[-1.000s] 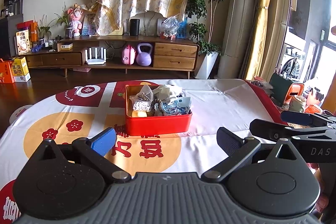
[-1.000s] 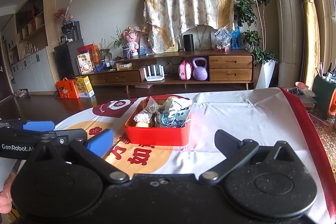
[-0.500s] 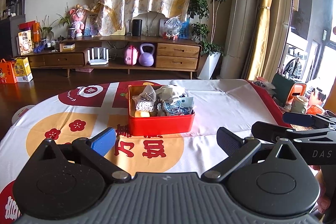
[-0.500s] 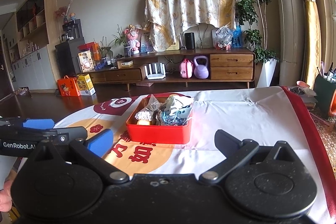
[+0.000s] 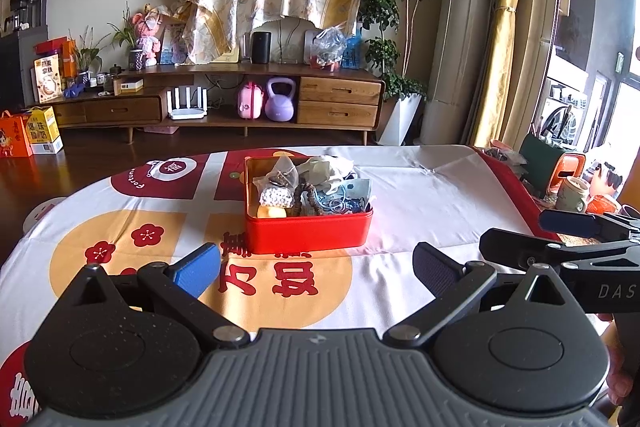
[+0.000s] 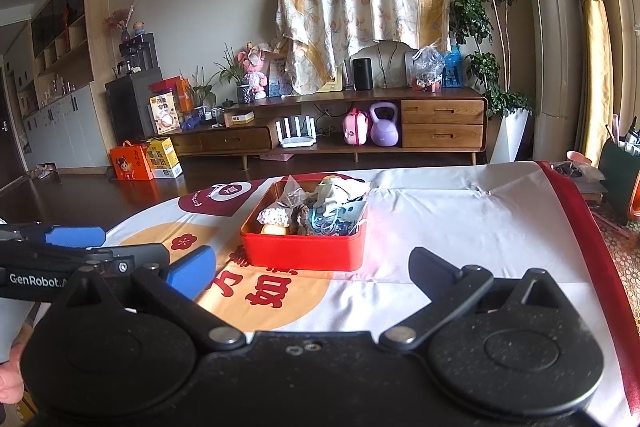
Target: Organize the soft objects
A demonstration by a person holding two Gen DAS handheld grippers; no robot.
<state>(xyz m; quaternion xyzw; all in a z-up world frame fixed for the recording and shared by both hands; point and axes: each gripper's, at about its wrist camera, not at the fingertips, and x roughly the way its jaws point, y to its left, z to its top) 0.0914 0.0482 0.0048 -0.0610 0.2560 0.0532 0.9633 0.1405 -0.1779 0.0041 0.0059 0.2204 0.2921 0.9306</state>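
We are holding both sets of fingers wide and empty, creeping a little closer to the red box (image 5: 308, 227) of soft things.

A table (image 5: 420, 183) draped in a white cloth (image 5: 432, 211) printed with dark red panels, orange-yellow circles, small red plum blossoms and large red Chinese characters. A red band runs along its right edge. One thing rests directly on the cloth: a red rectangular box (image 5: 308, 233), near the middle, partly over an orange circle, filled with a jumble of small soft items.
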